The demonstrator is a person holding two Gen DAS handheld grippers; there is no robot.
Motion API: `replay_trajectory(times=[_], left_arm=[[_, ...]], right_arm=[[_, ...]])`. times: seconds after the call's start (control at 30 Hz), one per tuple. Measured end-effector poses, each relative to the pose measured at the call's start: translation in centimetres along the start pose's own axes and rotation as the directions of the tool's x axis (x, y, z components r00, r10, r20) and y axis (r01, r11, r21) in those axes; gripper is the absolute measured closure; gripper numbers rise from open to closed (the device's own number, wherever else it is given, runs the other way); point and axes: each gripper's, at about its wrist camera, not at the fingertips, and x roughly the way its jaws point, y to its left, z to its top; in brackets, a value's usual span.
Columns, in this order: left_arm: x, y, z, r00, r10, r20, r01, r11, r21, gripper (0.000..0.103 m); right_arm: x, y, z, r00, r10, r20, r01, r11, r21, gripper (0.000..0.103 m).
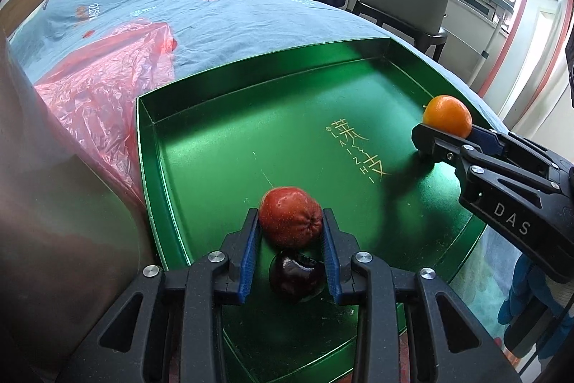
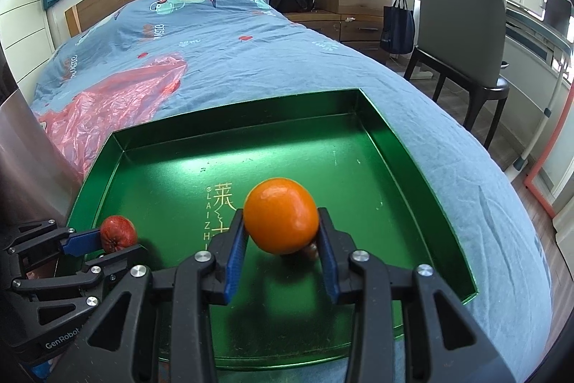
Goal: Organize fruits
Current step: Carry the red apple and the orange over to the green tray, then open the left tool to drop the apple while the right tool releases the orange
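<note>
Green metal of the tray point(image 1: 215, 146) lies directly beneath both loads: the red fruit point(image 1: 290, 217) is clamped in the left gripper point(image 1: 290, 239) over a dark plum point(image 1: 296, 275), the orange point(image 2: 281, 216) in the right gripper point(image 2: 281, 237) fingers.

Glossy metal tray point(image 1: 201, 146), crinkly plastic bag point(image 1: 107, 88)

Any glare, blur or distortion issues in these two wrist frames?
Left wrist: heavy fisheye bend on the green tray rim, blurred mass at the left edge, red fruit sharp between the left gripper pads. Right wrist: glare streak on the tray floor, highlight on the orange in the right gripper, window blown out.
</note>
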Motion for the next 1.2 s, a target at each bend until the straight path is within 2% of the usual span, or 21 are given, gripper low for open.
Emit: replay_trajectory(times=[0.37, 0.5, 0.6, 1.2], left_arm=[[0.1, -0.1, 0.2, 1.0, 0.001, -0.008, -0.001, 1.0, 0.007, 0.073], [-0.2, -0.1, 0.4, 1.0, -0.004, -0.003, 0.004, 1.0, 0.007, 0.064], [-0.6, -0.3, 0.4, 1.0, 0.0, 0.005, 0.0, 1.0, 0.015, 0.061], [-4.1, -1.3, 0.6, 0.999, 0.001, 0.042, -0.003, 0.999, 0.048, 0.059]], right_arm=[[0.6, -0.6, 0.5, 1.0, -0.012, -0.006, 0.013, 1.0, 0.023, 0.041], [0.6, -0.6, 0.5, 1.0, -0.012, -0.007, 0.013, 1.0, 0.027, 0.04], [0.4, -0.5, 0.6, 1.0, -0.009, -0.008, 0.009, 1.0, 0.027, 0.036], [-2.7, 0.1, 0.8, 1.0, -0.002, 0.014, 0.002, 1.0, 0.027, 0.034]])
